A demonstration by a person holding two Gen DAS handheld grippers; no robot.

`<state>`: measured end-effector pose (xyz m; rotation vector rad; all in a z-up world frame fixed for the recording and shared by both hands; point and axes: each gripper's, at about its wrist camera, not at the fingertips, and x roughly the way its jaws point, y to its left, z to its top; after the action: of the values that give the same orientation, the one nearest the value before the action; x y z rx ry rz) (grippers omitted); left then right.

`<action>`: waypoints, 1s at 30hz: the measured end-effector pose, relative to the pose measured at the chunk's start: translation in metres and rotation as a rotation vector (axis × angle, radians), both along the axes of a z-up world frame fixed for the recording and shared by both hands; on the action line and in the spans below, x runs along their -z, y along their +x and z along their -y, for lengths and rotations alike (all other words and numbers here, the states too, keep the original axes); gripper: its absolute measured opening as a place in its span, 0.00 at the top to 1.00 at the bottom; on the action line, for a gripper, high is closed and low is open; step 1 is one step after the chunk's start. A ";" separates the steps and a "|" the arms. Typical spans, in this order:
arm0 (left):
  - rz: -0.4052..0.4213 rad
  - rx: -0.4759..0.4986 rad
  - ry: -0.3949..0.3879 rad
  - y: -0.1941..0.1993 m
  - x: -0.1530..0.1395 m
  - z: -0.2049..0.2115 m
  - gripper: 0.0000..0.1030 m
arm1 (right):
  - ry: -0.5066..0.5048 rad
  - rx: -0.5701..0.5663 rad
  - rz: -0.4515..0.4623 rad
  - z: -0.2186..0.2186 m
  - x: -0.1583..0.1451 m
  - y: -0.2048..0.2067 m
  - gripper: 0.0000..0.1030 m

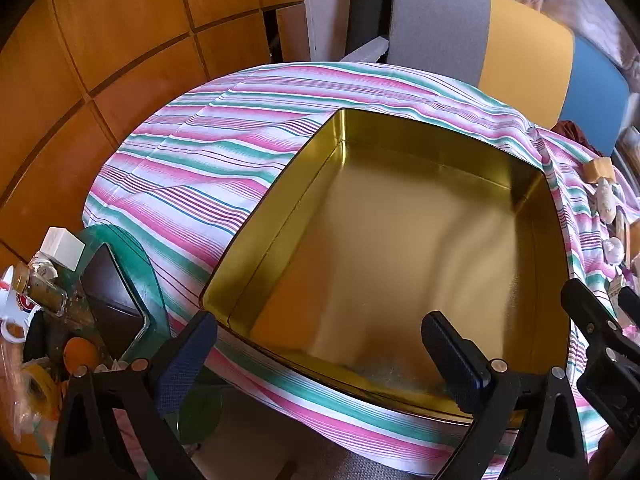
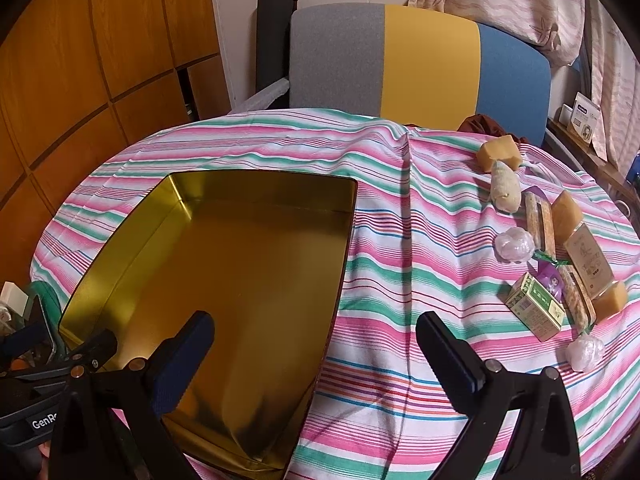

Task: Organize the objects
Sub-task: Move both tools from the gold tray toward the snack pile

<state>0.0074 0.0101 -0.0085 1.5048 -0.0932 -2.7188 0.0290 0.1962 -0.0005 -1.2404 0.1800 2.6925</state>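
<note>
Both tongs gape wide and hold nothing: my left tongs (image 1: pixel 320 344) hang over the empty gold tin (image 2: pixel 224 272), my right tongs (image 2: pixel 316 344) at its right edge. Snacks (image 2: pixel 552 248) lie right of the tin (1 long row running away), nearer my right tongs.

- My left camera looks down close over the gold tin (image 1: pixel 400 248).
- My right camera sits rightward; both share tin and striped cloth (image 2: pixel 400 240).
</note>
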 end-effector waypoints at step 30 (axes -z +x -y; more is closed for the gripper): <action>0.065 0.307 0.163 0.033 0.008 -0.089 0.00 | -0.078 0.374 -0.040 -0.150 0.017 0.069 0.00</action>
<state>0.0402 0.0992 -0.0169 1.7563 -0.1155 -2.9770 0.0981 0.3460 -0.0177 -1.0508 0.4752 2.4060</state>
